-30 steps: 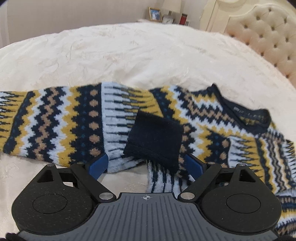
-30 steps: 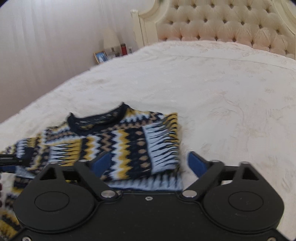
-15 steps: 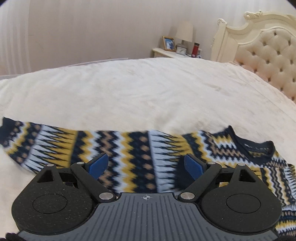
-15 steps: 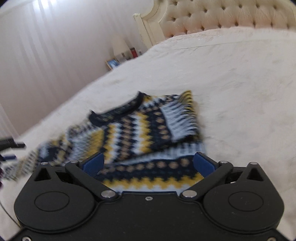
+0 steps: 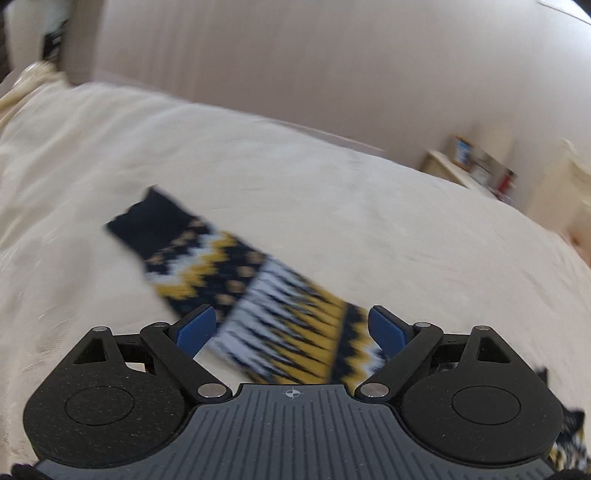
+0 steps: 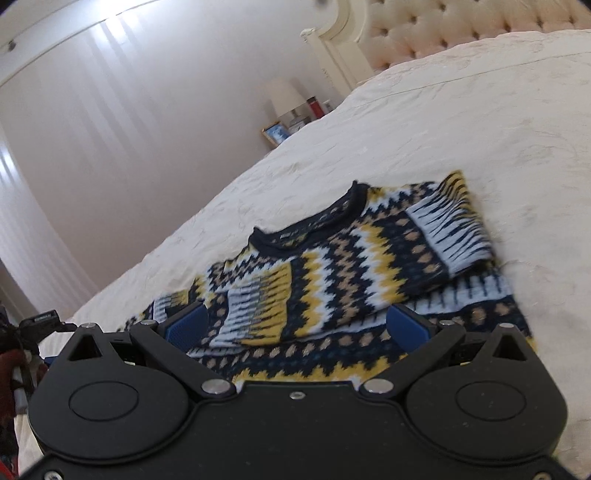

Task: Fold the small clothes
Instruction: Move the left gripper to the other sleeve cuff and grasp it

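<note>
A: Where's the navy, yellow & white zigzag knit sweater (image 6: 354,266)?

B: Flat on the cream quilted bed (image 6: 480,110), right sleeve folded across the chest, left sleeve (image 5: 229,269) stretched out, prob. next to fold.

A: Jaws?

B: Left gripper (image 5: 291,326) & right gripper (image 6: 297,325) both wide, holding nothing.

A: Room?

B: Tufted headboard (image 6: 461,26), lamp (image 6: 284,94) far side.

a wide bed (image 6: 461,122) under a crinkled cream cover fills the room, with a tufted cream headboard (image 6: 461,33) at its far end. beside it a nightstand (image 5: 448,168) carries a shaded lamp (image 6: 284,96) and a framed picture (image 6: 275,133). pale ribbed walls (image 6: 110,129) catch soft daylight.
</note>
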`<action>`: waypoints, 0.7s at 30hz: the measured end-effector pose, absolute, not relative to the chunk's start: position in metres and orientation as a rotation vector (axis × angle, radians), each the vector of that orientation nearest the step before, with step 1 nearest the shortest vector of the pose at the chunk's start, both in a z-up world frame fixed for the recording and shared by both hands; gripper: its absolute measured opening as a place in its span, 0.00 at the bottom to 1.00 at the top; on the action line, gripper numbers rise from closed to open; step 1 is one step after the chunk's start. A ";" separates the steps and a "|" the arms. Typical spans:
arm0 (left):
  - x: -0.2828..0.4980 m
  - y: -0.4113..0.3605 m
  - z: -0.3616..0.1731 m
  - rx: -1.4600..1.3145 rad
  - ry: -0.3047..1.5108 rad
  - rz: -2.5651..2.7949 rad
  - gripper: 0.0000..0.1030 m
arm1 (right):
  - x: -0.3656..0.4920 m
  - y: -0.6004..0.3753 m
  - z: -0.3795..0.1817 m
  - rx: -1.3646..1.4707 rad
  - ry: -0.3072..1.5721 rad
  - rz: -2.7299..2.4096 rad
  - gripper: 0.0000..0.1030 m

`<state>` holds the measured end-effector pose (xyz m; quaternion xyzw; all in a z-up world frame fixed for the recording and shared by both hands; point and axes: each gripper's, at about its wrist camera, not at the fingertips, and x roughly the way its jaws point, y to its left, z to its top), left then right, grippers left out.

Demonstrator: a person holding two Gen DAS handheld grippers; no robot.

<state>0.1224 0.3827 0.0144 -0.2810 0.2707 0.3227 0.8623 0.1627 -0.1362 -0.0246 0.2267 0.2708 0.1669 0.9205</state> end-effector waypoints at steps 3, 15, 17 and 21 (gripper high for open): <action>0.124 0.397 0.001 -0.612 0.592 0.718 0.87 | 0.166 -0.131 -0.030 0.465 0.579 0.356 1.00; 0.143 0.418 -0.037 -0.594 0.614 0.704 0.87 | 0.168 -0.114 -0.044 0.446 0.633 0.393 1.00; 0.145 0.419 -0.041 -0.600 0.611 0.692 0.88 | 0.170 -0.111 -0.047 0.441 0.645 0.397 1.00; 0.143 0.425 -0.044 -0.646 0.565 0.676 0.87 | 0.172 -0.107 -0.050 0.429 0.658 0.395 0.99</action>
